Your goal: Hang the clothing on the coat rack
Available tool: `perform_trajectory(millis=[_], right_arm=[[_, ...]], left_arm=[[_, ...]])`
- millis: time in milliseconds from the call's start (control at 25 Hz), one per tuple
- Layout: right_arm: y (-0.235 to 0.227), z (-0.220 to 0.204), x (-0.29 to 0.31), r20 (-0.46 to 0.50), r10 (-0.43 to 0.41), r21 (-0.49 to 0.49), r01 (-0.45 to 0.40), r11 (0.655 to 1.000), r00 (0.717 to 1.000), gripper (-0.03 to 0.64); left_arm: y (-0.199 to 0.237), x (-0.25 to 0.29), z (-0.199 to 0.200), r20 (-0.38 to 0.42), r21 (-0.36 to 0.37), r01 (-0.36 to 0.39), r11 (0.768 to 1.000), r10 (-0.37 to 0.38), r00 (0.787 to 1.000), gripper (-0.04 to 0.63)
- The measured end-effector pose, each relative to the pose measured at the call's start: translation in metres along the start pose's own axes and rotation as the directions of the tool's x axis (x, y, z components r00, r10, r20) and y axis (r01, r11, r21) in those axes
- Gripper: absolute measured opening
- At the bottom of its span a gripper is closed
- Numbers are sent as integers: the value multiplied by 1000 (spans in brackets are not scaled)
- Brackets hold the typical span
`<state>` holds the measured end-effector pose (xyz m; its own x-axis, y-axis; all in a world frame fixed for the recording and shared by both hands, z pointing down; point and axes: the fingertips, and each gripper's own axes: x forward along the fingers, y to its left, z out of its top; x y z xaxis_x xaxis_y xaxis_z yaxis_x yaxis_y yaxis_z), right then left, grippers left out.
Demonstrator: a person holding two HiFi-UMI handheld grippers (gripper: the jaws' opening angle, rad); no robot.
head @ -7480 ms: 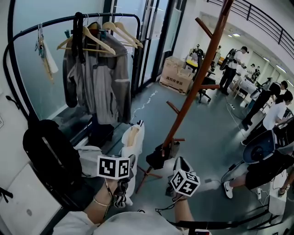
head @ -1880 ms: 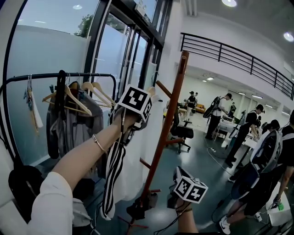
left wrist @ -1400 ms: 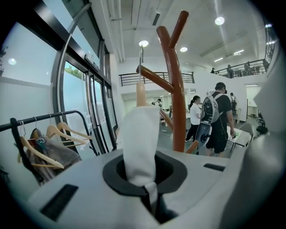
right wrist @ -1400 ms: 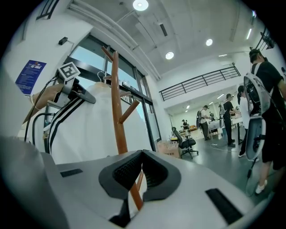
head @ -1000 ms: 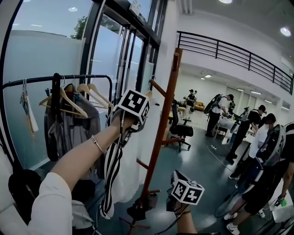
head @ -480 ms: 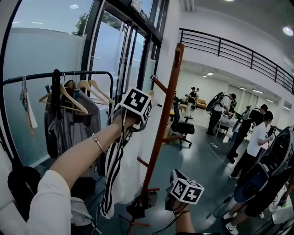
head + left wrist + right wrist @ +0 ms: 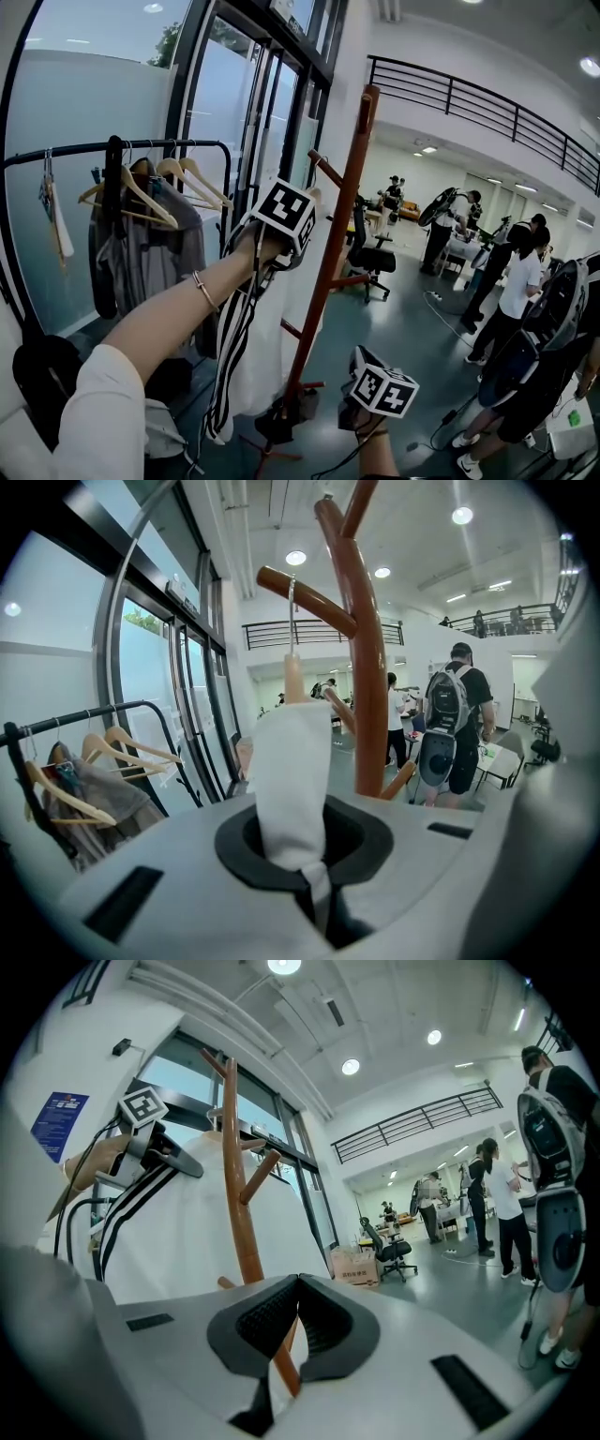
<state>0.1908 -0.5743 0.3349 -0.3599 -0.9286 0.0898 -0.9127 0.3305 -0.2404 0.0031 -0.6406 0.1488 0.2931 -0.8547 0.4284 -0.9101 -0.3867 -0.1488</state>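
Observation:
A white garment (image 7: 267, 352) with black side stripes hangs from my raised left gripper (image 7: 267, 246), close beside the brown wooden coat rack (image 7: 330, 246). In the left gripper view the left gripper (image 7: 306, 869) is shut on a fold of the white garment (image 7: 291, 780). Above the fold, the wooden hanger neck (image 7: 293, 675) rises and its metal hook (image 7: 292, 600) lies over a slanted peg (image 7: 305, 596) of the rack. My right gripper (image 7: 352, 412) stays low by the rack's foot. In its own view the right gripper (image 7: 298, 1284) is shut with nothing in it, and the rack pole (image 7: 238, 1194) stands ahead.
A black clothes rail (image 7: 112, 148) with wooden hangers and a grey jacket (image 7: 145, 253) stands at the left by the glass doors. A black bag (image 7: 37, 380) sits at lower left. An office chair (image 7: 375, 264) and several people (image 7: 511, 281) are on the right.
My left gripper has carried the garment from low by the floor up to the rack's peg. Over the last second it barely shifted. The right gripper stayed low; people at the right moved.

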Motion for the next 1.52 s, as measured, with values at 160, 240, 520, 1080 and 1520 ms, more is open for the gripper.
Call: perform_trajectory(millis=[160,240,520,1080,1520], right_arm=[[0,-1,0,-3,-1,0,1,1000,1000,23],[-1,-1,-1,-4,-6,0,6,1000,1000,23],[-1,-7,-2,-13,2,6,-2,1000,1000,23],[-2,-17,-6,-28,4,17,-4,1000,1000,23],[5,-26,-8,-46,26,27,-25,999,999,23]], left_arm=[[-1,2,-2,-1,-6,9,1000,-9,1000,28],[-4,2,-3,2,-14,20,1000,-20,1000,28],[-18,8,-12,-8,-4,55,998,-55,998,29],[-36,10,-20,-6,-31,118,993,-118,993,31],[-49,9,-27,-26,-17,128,992,-129,991,32]])
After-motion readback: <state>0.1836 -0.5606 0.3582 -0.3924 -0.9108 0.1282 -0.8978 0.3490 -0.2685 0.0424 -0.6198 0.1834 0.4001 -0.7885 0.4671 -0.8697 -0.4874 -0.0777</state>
